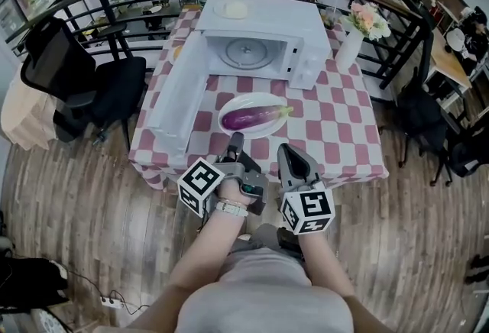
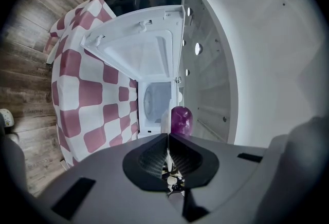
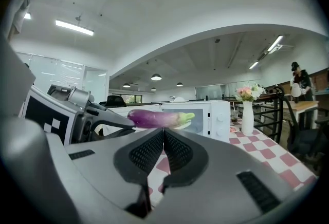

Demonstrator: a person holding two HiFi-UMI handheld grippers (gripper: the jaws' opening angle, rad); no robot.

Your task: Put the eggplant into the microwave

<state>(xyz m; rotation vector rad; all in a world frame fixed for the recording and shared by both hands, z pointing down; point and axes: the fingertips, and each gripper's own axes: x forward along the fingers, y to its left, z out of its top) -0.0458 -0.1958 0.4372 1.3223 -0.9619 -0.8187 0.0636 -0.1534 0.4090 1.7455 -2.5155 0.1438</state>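
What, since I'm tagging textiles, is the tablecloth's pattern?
The tablecloth is pink-and-white checked; the head view shows it best.

The microwave (image 1: 283, 18) is white. In front of it sits a purple eggplant (image 1: 260, 118) with a green stem, a white plate (image 1: 244, 101), and a pink-and-white checked tablecloth (image 1: 336, 133). Right of the microwave, a white vase (image 1: 348, 49) holds pink and cream flowers (image 1: 368, 19).

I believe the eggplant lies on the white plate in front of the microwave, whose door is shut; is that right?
Not quite: the head view shows the door of the microwave swung open; the eggplant lies on the white plate before it.
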